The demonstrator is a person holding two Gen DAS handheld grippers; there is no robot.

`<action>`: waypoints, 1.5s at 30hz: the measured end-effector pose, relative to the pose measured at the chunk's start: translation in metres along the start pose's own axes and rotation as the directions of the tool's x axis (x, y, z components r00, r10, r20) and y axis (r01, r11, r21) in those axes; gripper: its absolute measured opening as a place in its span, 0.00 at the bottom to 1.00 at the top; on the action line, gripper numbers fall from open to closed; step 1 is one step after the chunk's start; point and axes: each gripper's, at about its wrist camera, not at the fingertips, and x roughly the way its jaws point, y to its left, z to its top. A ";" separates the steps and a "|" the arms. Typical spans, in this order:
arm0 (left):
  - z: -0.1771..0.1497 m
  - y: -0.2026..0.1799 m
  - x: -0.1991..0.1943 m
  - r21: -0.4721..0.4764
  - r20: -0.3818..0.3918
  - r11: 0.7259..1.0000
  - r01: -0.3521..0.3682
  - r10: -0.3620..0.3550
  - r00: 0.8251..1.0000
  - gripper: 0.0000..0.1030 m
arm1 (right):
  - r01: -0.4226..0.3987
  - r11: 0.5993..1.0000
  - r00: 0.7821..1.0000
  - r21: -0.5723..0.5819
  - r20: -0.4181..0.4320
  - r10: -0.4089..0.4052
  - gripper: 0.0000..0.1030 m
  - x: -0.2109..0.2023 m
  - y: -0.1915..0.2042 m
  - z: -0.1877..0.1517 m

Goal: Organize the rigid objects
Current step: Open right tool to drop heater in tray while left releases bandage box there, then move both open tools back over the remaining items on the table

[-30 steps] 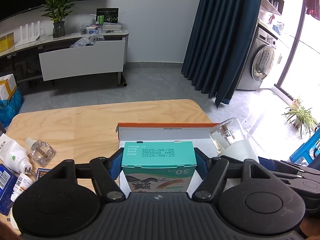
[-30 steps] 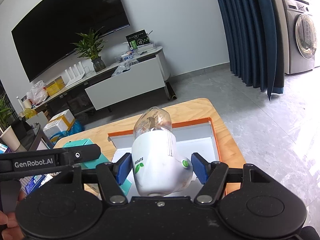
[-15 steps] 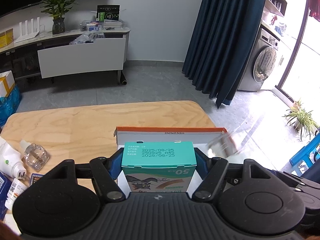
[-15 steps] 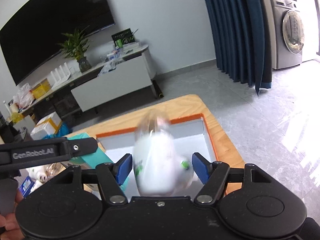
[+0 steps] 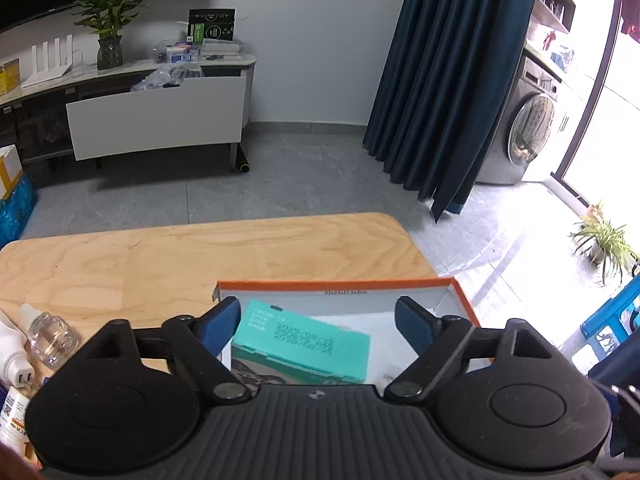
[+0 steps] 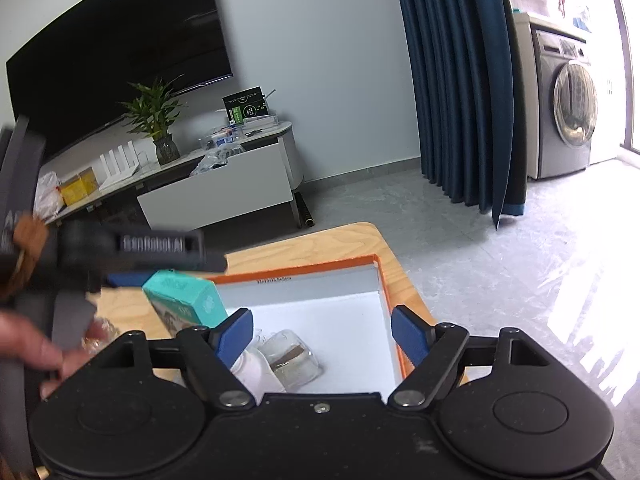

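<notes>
Wooden table [image 5: 160,256], items left to right.

1. White plug-in device [image 5: 12,354], table's 9 o'clock edge, partly cut off by the frame.
2. Small clear bottle [image 5: 50,338], white cap, just beside item 1.
3. Left gripper [image 5: 318,322]: blue fingers [image 5: 222,320] wide, jaws just opened, pads clear of the teal box [image 5: 300,348]. Box tilted and blurred between the fingers, at the 9 o'clock side of the tray; whether it rests on the tray floor cannot be told.
4. Orange-rimmed tray [image 5: 340,282], white inside, at the table's 3 o'clock end.
5. Right gripper [image 6: 322,330]: fingers wide, jaws just opened. White device with clear bulb [image 6: 286,360] lies on its side on the tray floor at 6 o'clock, untouched.
</notes>
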 end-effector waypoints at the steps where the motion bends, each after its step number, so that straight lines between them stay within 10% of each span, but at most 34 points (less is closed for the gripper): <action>1: 0.001 0.001 -0.005 -0.004 0.010 1.000 -0.003 0.003 1.000 0.87 | -0.003 1.000 1.000 -0.004 0.009 0.003 0.88 -0.004 0.001 -0.003; 7: -0.002 0.013 -0.042 -0.006 0.067 1.000 -0.028 0.028 0.997 0.92 | 0.063 0.998 0.997 0.009 0.049 -0.063 0.89 -0.018 0.002 -0.022; 13: -0.016 0.036 -0.085 -0.078 0.092 0.993 -0.090 0.097 0.991 0.95 | -0.050 0.998 0.998 -0.044 0.041 0.052 0.90 -0.030 0.023 -0.022; 29: -0.110 0.118 -0.166 -0.227 -0.051 0.915 -0.333 0.330 0.943 0.96 | -0.256 0.939 0.965 -0.229 -0.120 0.233 0.90 -0.040 0.131 -0.053; 45: -0.154 0.171 -0.190 -0.287 -0.072 0.880 -0.380 0.375 0.924 0.96 | -0.303 0.911 0.949 -0.279 -0.175 0.261 0.90 -0.046 0.166 -0.064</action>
